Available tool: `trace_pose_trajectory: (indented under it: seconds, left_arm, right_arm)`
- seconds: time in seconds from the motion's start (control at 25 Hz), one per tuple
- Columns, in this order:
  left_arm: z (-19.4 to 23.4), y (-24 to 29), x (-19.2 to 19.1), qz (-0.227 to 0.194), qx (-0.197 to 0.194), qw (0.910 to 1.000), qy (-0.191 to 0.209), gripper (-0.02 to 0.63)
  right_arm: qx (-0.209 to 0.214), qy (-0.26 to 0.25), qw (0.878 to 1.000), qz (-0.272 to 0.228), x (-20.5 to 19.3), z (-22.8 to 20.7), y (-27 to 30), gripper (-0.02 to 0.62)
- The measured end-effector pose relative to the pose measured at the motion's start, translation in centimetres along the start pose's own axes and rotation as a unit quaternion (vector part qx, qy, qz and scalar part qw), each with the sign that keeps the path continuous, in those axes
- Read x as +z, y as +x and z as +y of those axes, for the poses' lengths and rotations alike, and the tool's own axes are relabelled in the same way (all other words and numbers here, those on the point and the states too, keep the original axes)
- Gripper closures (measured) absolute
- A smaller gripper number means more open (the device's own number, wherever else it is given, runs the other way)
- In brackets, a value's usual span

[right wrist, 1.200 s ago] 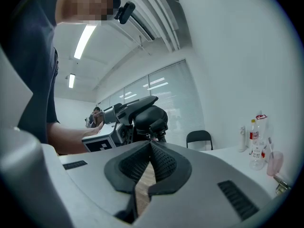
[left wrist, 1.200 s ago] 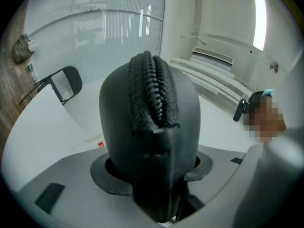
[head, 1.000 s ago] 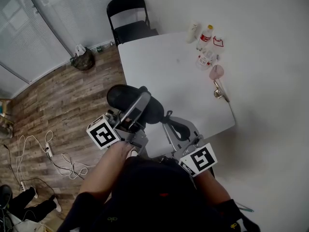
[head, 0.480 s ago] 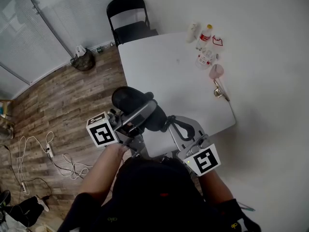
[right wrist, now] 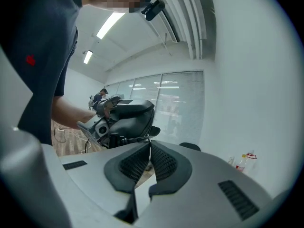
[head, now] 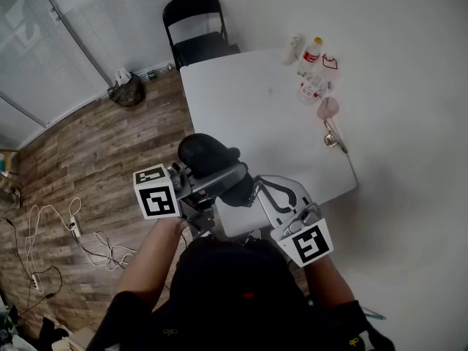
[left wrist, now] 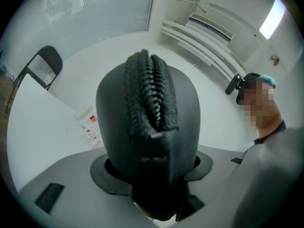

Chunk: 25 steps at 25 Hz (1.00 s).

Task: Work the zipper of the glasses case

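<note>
The black glasses case [head: 212,163] is held up in the air at the near edge of the table, with my left gripper [head: 207,187] shut on it across its width. In the left gripper view the case [left wrist: 147,113] fills the middle, standing up out of the jaws, and its zipper [left wrist: 151,87] runs down the facing side with the teeth parted at the top. My right gripper [head: 254,186] is shut at the case's right end. In the right gripper view a thin black zipper pull [right wrist: 135,138] runs from the case [right wrist: 130,112] into the closed tips [right wrist: 150,145].
A white table [head: 256,115] stands ahead, with bottles [head: 311,57] and small items along its far right edge. A black folding chair [head: 194,28] stands at its far end. Cables [head: 73,232] lie on the wood floor to the left.
The left gripper has turned and carried the case a little to the right, toward the right gripper. The right gripper has stayed shut and shifted slightly right.
</note>
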<state>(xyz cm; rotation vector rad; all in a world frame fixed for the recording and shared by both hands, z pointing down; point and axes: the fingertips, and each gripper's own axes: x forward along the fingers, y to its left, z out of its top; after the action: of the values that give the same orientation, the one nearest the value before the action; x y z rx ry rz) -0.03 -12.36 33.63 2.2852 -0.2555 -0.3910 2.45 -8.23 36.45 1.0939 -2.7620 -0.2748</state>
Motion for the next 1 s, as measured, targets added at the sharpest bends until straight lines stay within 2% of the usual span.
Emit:
trace_pose_trajectory:
  seconds: [0.16, 0.52, 0.76, 1.0]
  left_arm:
    - [0.1, 0.3, -1.4, 0.045, 0.0, 0.9989, 0.011, 0.334]
    - [-0.5, 0.6, -4.6, 0.135, -0.018, 0.9903, 0.026, 0.334]
    - [-0.5, 0.8, -6.7, 0.187, -0.01, 0.9799, 0.068, 0.334]
    - [-0.3, 0.5, -9.5, 0.254, 0.002, 0.9593, 0.123, 0.334]
  right_arm:
    - [0.015, -0.036, 0.999, 0.028, -0.9, 0.2, 0.0, 0.576]
    - [0.023, -0.06, 0.997, 0.031, -0.9, 0.6, -0.3, 0.575]
    - [0.021, -0.065, 0.997, 0.037, -1.0, 0.4, -0.2, 0.575]
    - [0.016, -0.077, 0.996, 0.038, -0.8, 0.4, -0.6, 0.575]
